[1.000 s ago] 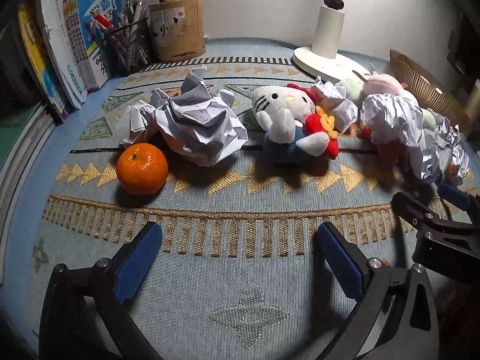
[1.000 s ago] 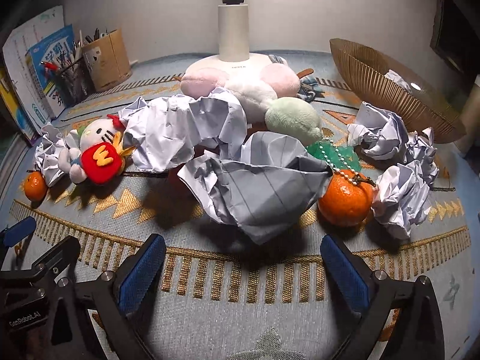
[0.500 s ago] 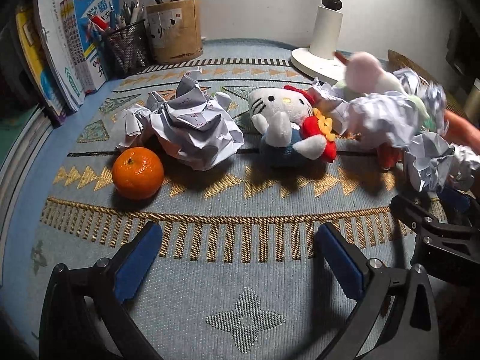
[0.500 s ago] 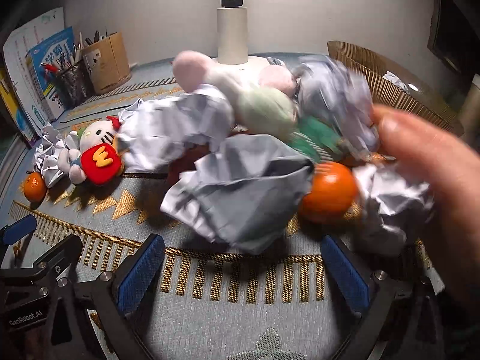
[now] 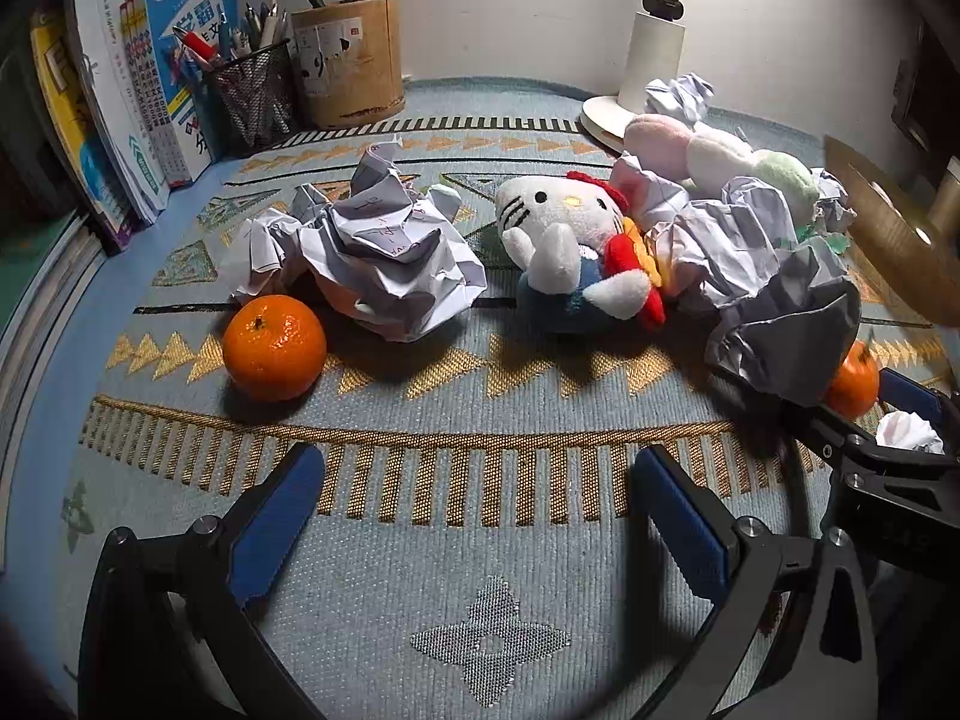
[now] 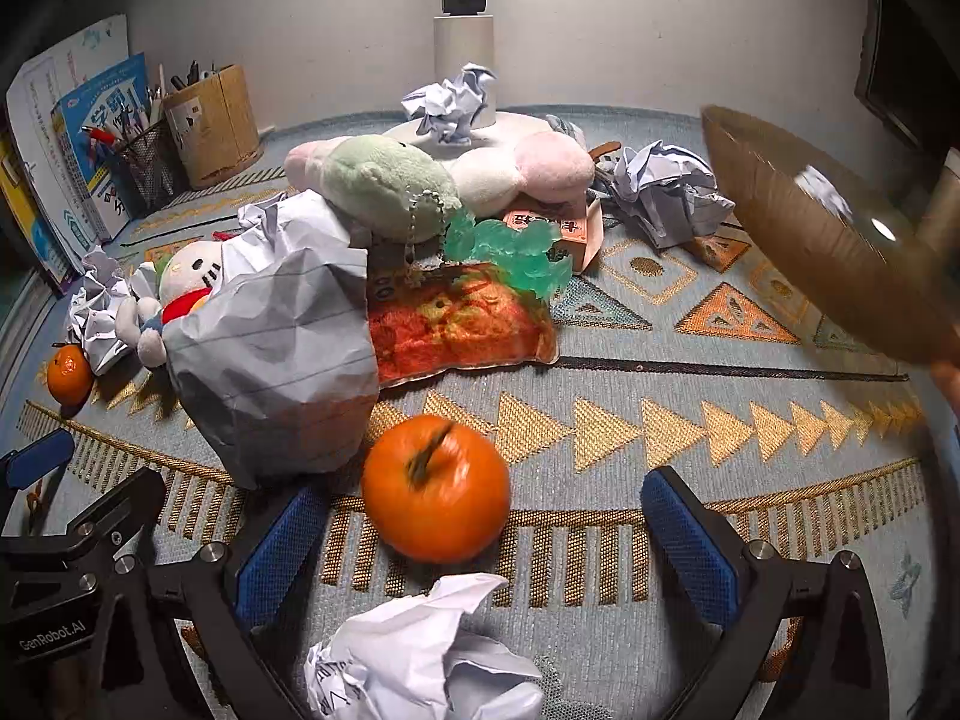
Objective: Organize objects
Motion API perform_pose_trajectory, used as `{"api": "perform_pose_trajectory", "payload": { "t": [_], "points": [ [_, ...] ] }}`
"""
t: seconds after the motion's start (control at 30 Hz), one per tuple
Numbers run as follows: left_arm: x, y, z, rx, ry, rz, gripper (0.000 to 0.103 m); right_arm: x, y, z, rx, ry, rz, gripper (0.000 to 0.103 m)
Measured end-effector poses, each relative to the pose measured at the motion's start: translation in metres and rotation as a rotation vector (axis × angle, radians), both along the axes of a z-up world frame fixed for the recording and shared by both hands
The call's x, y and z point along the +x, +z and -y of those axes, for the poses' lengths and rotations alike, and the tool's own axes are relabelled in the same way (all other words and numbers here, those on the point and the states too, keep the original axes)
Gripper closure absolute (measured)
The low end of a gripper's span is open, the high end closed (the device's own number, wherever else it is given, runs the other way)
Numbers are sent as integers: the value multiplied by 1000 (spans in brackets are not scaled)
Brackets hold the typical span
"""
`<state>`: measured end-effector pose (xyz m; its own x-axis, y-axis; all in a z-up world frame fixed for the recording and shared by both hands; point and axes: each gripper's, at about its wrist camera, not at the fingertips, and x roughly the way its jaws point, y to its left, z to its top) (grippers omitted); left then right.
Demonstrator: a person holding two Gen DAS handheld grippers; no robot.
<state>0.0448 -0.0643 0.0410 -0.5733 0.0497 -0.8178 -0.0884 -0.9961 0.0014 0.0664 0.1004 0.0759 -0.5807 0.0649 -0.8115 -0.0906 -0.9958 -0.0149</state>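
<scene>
My left gripper (image 5: 477, 516) is open and empty, low over the patterned mat. Ahead of it lie an orange (image 5: 275, 347), a crumpled paper ball (image 5: 384, 258) and a Hello Kitty plush (image 5: 573, 252). My right gripper (image 6: 480, 540) is open, with a blurred orange (image 6: 436, 487) between its fingers and a white paper ball (image 6: 420, 660) just below; neither is gripped. Beyond sit a large grey crumpled sheet (image 6: 276, 354), a green plush (image 6: 390, 186), a pink plush (image 6: 540, 165) and a red packet (image 6: 456, 324).
A woven basket (image 6: 822, 240) hangs blurred at the right with a bare fingertip (image 6: 948, 378) under it. A white lamp base (image 5: 606, 114), a pen cup (image 5: 252, 96), a round wooden holder (image 5: 348, 60) and books (image 5: 132, 90) line the back.
A bare hand swept through the pile on the right. The plushes, papers and orange were scattered, an orange rolled in between my right gripper's fingers, and the basket was lifted. Both grippers stayed put.
</scene>
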Motion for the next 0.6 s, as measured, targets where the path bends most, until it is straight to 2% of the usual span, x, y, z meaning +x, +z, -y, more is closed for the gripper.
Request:
{"api": "perform_pose_trajectory", "payload": {
  "t": [0.6],
  "points": [
    [-2,2,2,0,-8,1,0,0,0,0,0,-1,0,0]
  ]
}}
